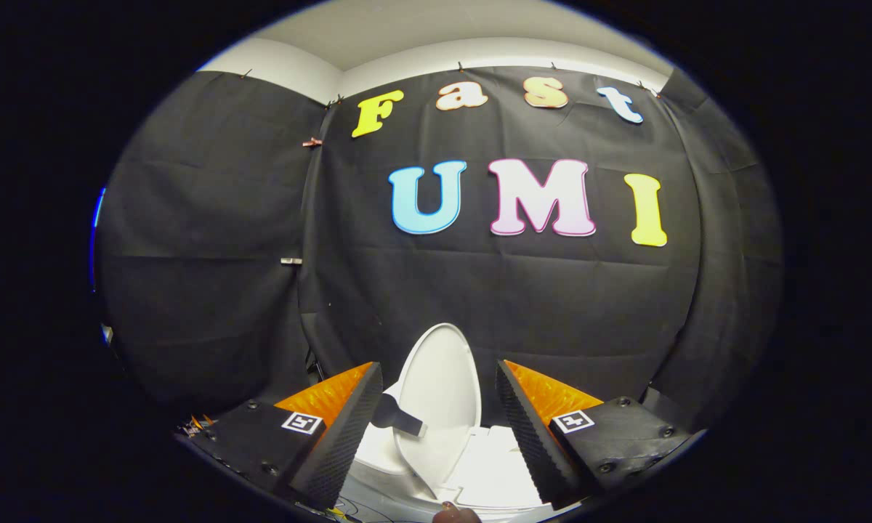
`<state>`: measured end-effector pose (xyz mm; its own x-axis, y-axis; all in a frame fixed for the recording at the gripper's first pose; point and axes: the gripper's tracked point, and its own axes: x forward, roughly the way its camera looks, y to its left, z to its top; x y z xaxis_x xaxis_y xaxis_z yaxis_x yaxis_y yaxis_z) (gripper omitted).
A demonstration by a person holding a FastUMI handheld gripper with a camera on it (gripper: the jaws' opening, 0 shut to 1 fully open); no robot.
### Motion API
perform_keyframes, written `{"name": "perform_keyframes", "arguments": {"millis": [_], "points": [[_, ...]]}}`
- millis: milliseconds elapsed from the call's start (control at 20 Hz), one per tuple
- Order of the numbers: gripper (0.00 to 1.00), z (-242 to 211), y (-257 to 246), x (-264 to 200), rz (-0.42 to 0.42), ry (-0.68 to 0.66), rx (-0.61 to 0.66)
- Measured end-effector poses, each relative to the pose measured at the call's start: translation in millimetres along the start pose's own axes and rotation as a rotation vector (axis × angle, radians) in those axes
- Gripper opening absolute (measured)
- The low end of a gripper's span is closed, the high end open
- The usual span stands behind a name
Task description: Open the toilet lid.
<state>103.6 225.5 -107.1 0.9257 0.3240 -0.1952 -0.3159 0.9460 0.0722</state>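
A white toilet [490, 472] sits low ahead, below my fingers. Its white oval lid [439, 396] stands raised, nearly upright and tilted a little, in line with the gap between my fingers and beyond them. A dark flat tab [396, 420] sticks out from the lid's left edge. My gripper [436, 421] is open, with a wide gap between the two fingers. Neither finger touches the lid.
Black cloth walls close the booth behind and on both sides of the toilet. Some cables [349, 508] lie on the floor near the toilet's base. A small part of a hand [456, 514] shows below the gripper.
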Motion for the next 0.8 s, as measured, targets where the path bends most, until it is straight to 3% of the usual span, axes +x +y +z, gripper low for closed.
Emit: {"name": "perform_keyframes", "arguments": {"millis": [400,800], "points": [[0.99,58.7,-68.5,-81.3,-0.101,-0.075,0.020],[0.99,71.1,-107.4,-135.7,-0.176,-0.097,0.024]]}}
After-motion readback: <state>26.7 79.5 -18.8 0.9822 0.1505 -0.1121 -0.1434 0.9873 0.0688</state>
